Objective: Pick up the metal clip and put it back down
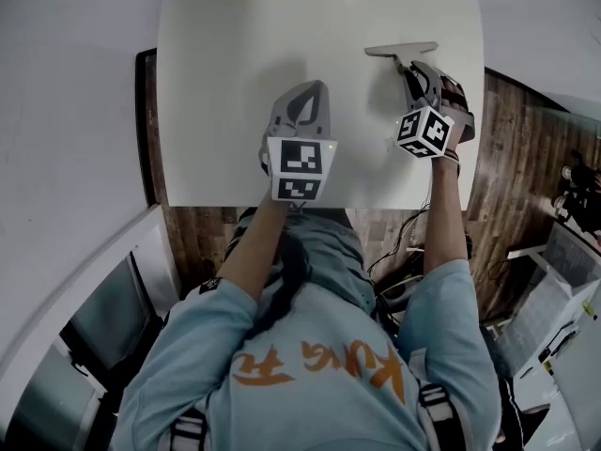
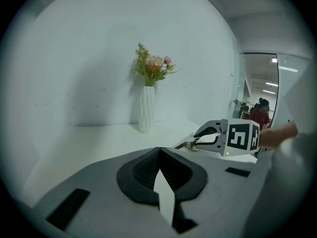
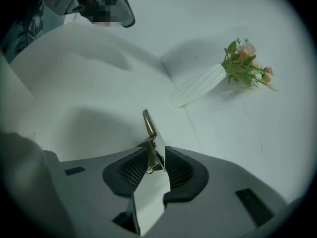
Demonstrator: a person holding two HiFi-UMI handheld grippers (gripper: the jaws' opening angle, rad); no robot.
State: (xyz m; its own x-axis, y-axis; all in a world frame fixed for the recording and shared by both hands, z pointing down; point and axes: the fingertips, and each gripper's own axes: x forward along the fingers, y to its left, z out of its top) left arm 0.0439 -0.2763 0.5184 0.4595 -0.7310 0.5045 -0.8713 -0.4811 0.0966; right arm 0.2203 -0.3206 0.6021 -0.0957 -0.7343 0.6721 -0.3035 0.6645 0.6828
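The metal clip [image 1: 402, 52] rests on the white table [image 1: 225, 54] at the far right, just beyond my right gripper [image 1: 410, 71]. In the right gripper view the clip [image 3: 150, 133] stands on edge with its wire handle in the gap of my right gripper [image 3: 156, 151]. The jaws stand apart, and the pads do not squeeze the clip. My left gripper [image 1: 310, 90] hovers over the table's middle, shut and empty; its tips meet in the left gripper view [image 2: 159, 150]. From there the right gripper [image 2: 199, 136] and the clip [image 2: 188, 144] show at the right.
A white ribbed vase with pink flowers [image 2: 145, 108] stands at the table's far edge, also seen as the vase [image 3: 198, 90] in the right gripper view. The table's near edge [image 1: 254, 205] lies at the person's body. Wooden floor and cables lie to the right.
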